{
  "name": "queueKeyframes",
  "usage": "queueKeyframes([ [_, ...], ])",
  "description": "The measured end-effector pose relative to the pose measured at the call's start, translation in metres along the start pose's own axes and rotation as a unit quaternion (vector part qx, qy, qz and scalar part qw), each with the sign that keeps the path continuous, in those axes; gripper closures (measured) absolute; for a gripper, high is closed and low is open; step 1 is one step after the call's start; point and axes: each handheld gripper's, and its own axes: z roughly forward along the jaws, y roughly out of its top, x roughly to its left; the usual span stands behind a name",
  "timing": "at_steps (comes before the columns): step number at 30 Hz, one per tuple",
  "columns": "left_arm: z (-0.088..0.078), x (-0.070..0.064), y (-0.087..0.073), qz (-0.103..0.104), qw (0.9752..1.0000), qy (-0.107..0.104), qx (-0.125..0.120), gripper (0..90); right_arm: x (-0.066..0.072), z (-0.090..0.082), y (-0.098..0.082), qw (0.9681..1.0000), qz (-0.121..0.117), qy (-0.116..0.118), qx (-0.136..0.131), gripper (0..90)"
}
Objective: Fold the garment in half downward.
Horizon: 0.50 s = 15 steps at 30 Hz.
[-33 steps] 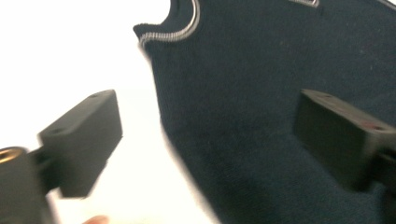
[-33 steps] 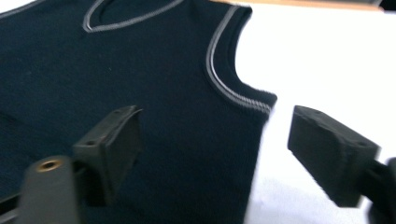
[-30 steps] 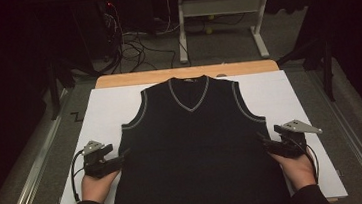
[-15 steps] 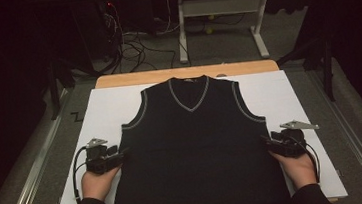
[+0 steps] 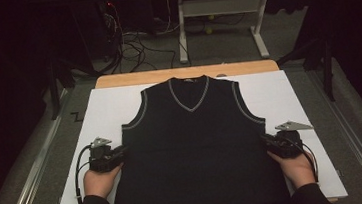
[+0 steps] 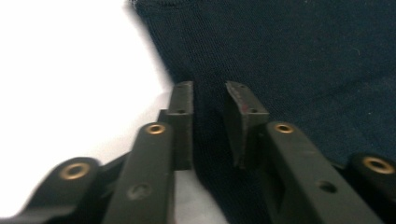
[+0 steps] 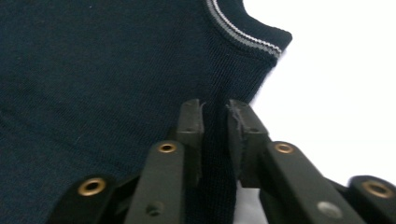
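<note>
The left tongs [image 5: 121, 153] lay low at the left side edge of the dark sleeveless sweater [image 5: 193, 146], held in the person's left hand [image 5: 101, 180], with a black cable looping off behind them. Their jaws had just been closing. In the left gripper view the sweater's edge [image 6: 205, 121] ran up between the two pads, which stood close on either side of the fold, though a narrow gap showed, so I could not tell whether they had truly pinched it yet.

The sweater lay flat and face up on the white sheet [image 5: 104, 109] covering the surface, its grey-trimmed V-neck [image 5: 189, 93] pointing away from the person and its hem toward them. It sat about midway across the sheet, with white showing on both sides.

The right tongs [image 5: 266, 143] rested at the sweater's right side edge, just below the armhole, gripped in the right hand [image 5: 298, 168]. Their jaws had also just been closing. In the right gripper view a ridge of the knit [image 7: 215, 140] stood between the pads, which pressed against it on both sides, with stray fibres caught at one pad [image 7: 240, 123]. The striped armhole trim [image 7: 243, 37] curved just beyond.
</note>
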Motion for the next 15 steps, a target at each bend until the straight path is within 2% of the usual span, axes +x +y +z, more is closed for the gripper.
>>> queueKeyframes([
  [2, 0.000, 0.000, 0.000, 0.004, 1.0000, -0.004, 0.001, 75.7, 0.001, 0.000, 0.000, 1.0000, -0.006, 0.002, 0.000, 82.6],
  [6, -0.001, 0.000, 0.000, 0.009, 0.9999, -0.014, 0.001, 79.7, 0.001, -0.001, 0.000, 0.9999, -0.007, 0.007, -0.005, 85.1],
  [10, -0.004, 0.001, -0.002, 0.007, 0.9997, -0.019, -0.015, 80.4, 0.001, -0.004, -0.001, 0.9998, -0.010, 0.008, -0.018, 85.5],
  [11, -0.006, 0.001, -0.002, 0.005, 0.9996, -0.020, -0.021, 80.3, 0.000, -0.008, -0.001, 0.9995, -0.009, 0.012, -0.029, 85.7],
  [15, -0.013, 0.004, -0.002, -0.005, 0.9987, -0.028, -0.042, 80.4, -0.001, -0.016, 0.000, 0.9986, -0.009, 0.016, -0.049, 85.9],
])
